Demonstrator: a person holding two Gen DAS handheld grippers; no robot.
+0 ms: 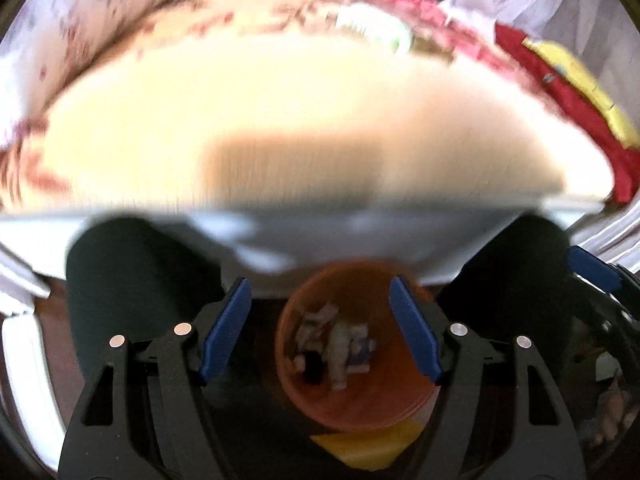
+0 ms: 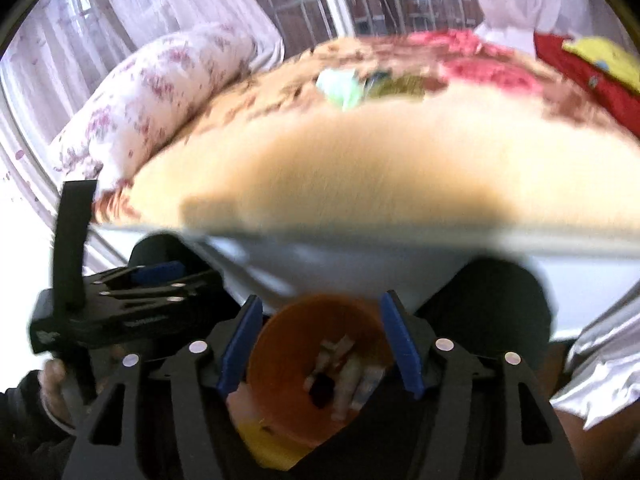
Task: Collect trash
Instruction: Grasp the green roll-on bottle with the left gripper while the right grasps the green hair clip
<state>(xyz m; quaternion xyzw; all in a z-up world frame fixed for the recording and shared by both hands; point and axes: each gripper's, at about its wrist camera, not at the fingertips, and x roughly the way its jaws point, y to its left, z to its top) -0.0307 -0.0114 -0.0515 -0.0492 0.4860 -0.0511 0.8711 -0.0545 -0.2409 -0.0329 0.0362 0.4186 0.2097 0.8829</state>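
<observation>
Both views are motion-blurred, so detail is rough.

Orange bin (image 1: 356, 360) sits on the dark floor just below the bed edge, between the person's dark-trousered knees (image 1: 136, 276). It already holds several scraps: white crumpled paper bits (image 1: 340, 344) and something dark, too blurred to name. So part of the collecting looks done.

Left gripper (image 1: 320, 328): blue pads spread wide, nothing between them, empty and hovering above the bin mouth. Right gripper (image 2: 322, 344): same, pads apart, nothing held, bin (image 2: 316, 364) framed between the fingers. Looks like a drop just finished or a reach is about to start; cannot tell which. The left gripper body (image 2: 120, 300) shows in the right view, beside the bin on its left, held by a hand (image 2: 56, 384).

What is left: on the bed (image 1: 280, 120), far from the bin toward the window side, lies a pale green-white crumpled piece (image 2: 342, 84) with an olive-dark wrapper-like item (image 2: 400, 86) touching or just beside it; blur hides which. Same pair seen in the left view as a pale green blob (image 1: 376, 26). Both are likely trash still to fetch.

A yellow flat thing (image 1: 372, 444) lies just beside the bin on its near side; trash or not, unclear. Floral pillow (image 2: 152, 100) and red-yellow cloth (image 2: 592, 68) at the bed ends are not trash.

Judgement: roughly midway or later, at least two pieces remaining.
</observation>
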